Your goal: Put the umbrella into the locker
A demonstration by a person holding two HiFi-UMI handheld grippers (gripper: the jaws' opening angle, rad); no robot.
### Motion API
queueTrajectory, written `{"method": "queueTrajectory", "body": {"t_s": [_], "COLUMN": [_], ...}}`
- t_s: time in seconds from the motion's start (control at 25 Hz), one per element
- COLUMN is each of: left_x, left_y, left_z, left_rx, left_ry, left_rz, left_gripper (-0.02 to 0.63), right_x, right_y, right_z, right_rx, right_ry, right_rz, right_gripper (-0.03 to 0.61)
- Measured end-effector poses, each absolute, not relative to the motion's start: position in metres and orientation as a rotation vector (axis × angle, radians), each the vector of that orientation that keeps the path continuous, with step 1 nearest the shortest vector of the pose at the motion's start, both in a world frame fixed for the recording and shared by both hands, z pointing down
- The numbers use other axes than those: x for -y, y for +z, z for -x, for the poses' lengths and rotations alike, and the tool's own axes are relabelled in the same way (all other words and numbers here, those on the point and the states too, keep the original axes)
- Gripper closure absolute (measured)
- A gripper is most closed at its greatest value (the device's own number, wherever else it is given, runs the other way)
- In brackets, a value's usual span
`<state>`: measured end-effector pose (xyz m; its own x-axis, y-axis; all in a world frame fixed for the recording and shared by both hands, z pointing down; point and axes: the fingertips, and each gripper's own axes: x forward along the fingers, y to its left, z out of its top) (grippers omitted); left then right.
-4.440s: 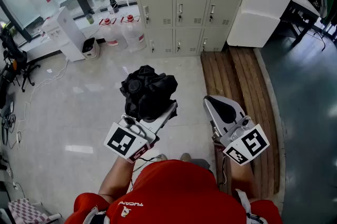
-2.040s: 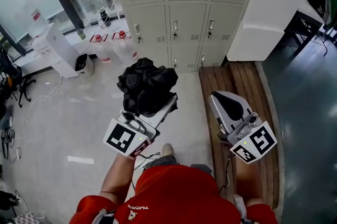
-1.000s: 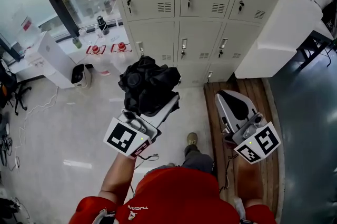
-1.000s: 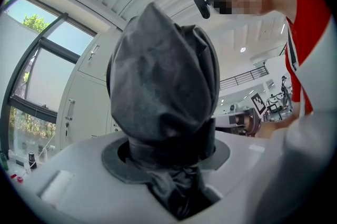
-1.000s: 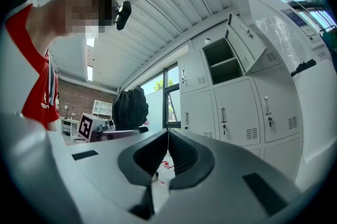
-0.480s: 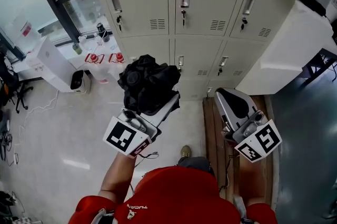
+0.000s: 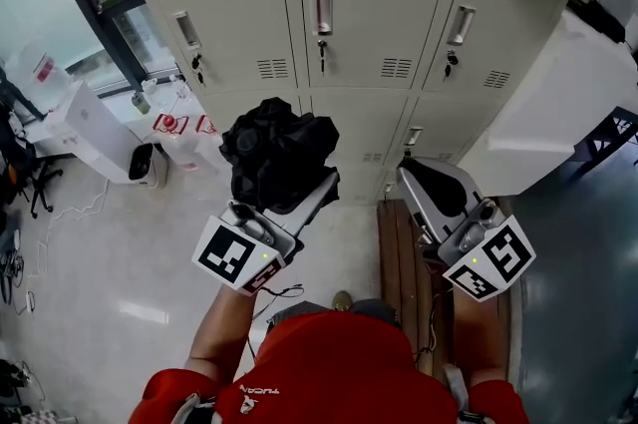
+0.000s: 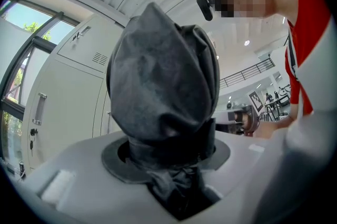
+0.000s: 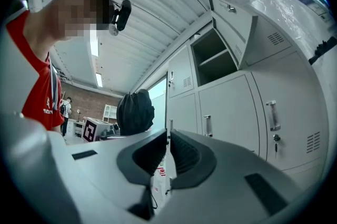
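Observation:
A black folded umbrella [image 7: 277,158] bunches up out of my left gripper [image 7: 291,201], whose jaws are shut on its lower part. In the left gripper view the umbrella [image 8: 163,86] fills the middle and hides most of what lies ahead of the left gripper [image 8: 169,165]. My right gripper [image 7: 411,175] is alongside on the right, shut with nothing in it; its pads [image 9: 181,153] meet in the right gripper view. The grey lockers [image 7: 369,3] stand close ahead with the doors in the head view closed. One upper compartment [image 9: 213,62] stands open in the right gripper view.
A wooden slatted platform [image 7: 397,247] lies on the floor under my right arm. A white cabinet [image 7: 558,113] stands right of the lockers. To the left are a white appliance [image 7: 95,128], a small bin [image 7: 140,163], water bottles [image 7: 169,125] and a glass wall.
Both grippers have travelled toward the lockers, which now loom larger and closer. The umbrella stays in the left gripper's grip, and the right gripper stays shut.

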<state>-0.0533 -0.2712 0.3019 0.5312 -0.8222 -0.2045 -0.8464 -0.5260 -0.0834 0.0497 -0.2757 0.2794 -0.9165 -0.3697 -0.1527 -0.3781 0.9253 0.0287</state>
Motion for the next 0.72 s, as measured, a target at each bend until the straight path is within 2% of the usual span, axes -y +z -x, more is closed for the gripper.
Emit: {"method": "queueTrajectory", "body": {"t_s": [0.4, 0.48, 0.6, 0.72], "left_x": [0.302, 0.306, 0.313, 0.319], "left_y": [0.298, 0.296, 0.29, 0.286], "left_z": [0.049, 0.052, 0.056, 0.056], "left_rx": [-1.403, -1.387, -1.361, -1.324], "left_ry": [0.169, 0.158, 0.149, 0.128], "left_rz": [2.608, 2.616, 2.627, 2.627], "left_gripper": [0.403, 0.403, 0.403, 0.403], "right_x": [0.309, 0.311, 0.312, 0.313], "right_y": [0.259, 0.255, 0.247, 0.236], "right_z": [-0.044, -0.038, -0.029, -0.017], "right_rx": [-2.902, -2.901, -2.908, -2.914], "right_ry": [0.052, 0.05, 0.063, 0.071], "right_rz": [0.485, 0.481, 0.464, 0.412], "right_gripper": [0.569, 0.55, 0.489, 0.466]}}
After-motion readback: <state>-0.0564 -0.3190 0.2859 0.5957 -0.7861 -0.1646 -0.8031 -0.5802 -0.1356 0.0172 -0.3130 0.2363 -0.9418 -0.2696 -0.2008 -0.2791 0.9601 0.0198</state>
